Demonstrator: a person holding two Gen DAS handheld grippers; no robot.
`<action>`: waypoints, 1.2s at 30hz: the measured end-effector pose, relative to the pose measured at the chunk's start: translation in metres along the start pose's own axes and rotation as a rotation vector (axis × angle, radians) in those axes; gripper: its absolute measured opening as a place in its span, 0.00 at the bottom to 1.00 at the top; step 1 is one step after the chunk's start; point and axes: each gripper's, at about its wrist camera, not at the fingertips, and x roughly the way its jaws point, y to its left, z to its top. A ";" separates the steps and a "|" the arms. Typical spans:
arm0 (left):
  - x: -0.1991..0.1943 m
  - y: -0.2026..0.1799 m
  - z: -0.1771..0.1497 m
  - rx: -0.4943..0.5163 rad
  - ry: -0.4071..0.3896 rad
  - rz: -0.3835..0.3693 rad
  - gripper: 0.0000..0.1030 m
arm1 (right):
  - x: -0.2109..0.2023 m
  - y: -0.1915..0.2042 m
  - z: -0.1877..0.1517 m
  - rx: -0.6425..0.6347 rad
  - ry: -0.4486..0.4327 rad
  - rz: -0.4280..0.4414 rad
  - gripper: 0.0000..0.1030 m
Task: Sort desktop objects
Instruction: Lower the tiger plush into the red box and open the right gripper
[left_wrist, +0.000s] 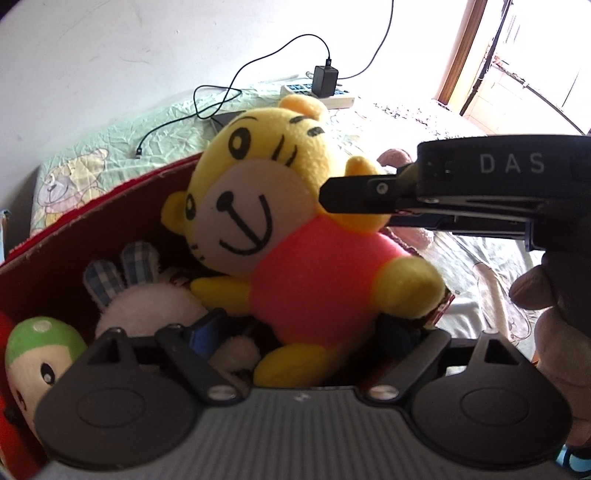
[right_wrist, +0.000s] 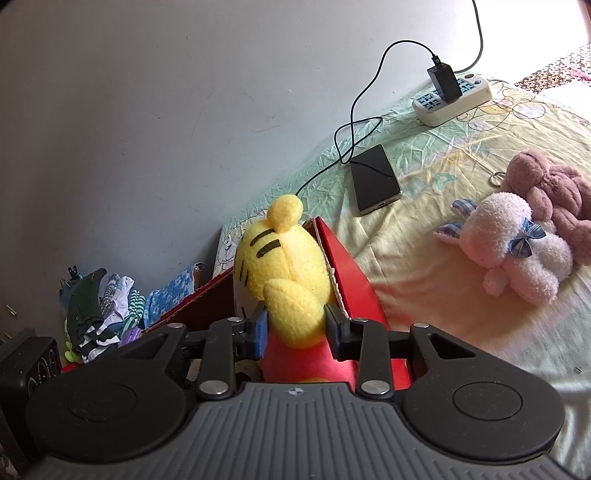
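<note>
**Tiger toy held over the red box; two toys left on the bed**

Left wrist view: the tiger (left_wrist: 295, 236) is seen upright at the centre, above the red box (left_wrist: 74, 236). A rabbit (left_wrist: 147, 299) at 8 o'clock and a green-capped doll (left_wrist: 40, 350) at 7 o'clock already lie inside. The right gripper (left_wrist: 332, 195) reaches in from 3 o'clock, closed on the tiger's arm; "DAS" is printed on its body. The left gripper (left_wrist: 306, 325) is spread wide, and it cannot be told whether anything is gripped.

Right wrist view: the tiger's arm is pinched between the fingers. A pink rabbit (right_wrist: 517, 251) and a mauve toy (right_wrist: 554, 192) remain on the bed (right_wrist: 424, 295) at 3 o'clock, so sorting is judged partly done. A phone (right_wrist: 373, 177) and a power strip (right_wrist: 454, 96) lie at 1 o'clock; no writing is legible.
</note>
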 end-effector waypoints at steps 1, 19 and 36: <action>-0.002 0.000 -0.001 -0.004 -0.004 0.004 0.86 | 0.000 0.000 0.000 0.000 0.001 0.001 0.34; -0.036 0.029 -0.007 -0.171 -0.079 0.101 0.75 | -0.008 0.002 -0.013 -0.059 0.021 -0.050 0.29; -0.017 0.010 0.002 -0.173 -0.010 0.296 0.74 | -0.019 -0.005 -0.020 -0.035 -0.003 -0.031 0.30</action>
